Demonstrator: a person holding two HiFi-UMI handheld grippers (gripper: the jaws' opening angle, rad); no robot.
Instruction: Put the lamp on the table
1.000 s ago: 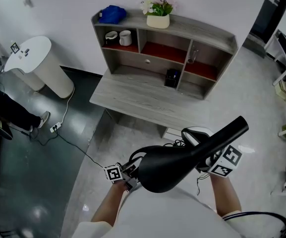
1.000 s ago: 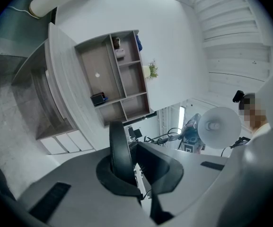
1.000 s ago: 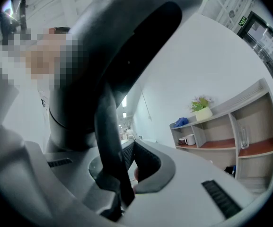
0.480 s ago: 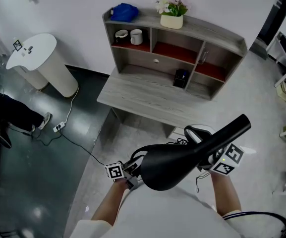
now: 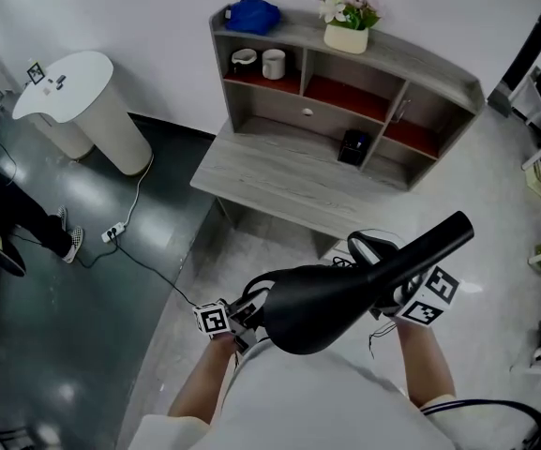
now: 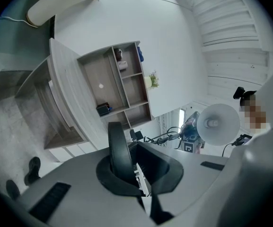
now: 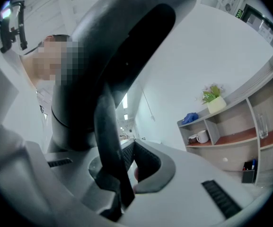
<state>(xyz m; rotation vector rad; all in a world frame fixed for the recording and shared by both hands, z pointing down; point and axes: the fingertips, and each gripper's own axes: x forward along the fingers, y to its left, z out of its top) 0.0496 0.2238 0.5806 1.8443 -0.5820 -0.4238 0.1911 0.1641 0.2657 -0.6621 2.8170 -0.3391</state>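
One lamp, two mugs, one flowerpot, one table.

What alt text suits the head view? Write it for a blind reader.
From above: a person holds a black lamp in the left gripper and right gripper, facing a grey wooden desk. Its shelf unit carries two mugs, a potted flower and a blue bundle.

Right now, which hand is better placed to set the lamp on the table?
Right, probably. Both tools grip the lamp, but the right tool sits nearer the table than the left tool.
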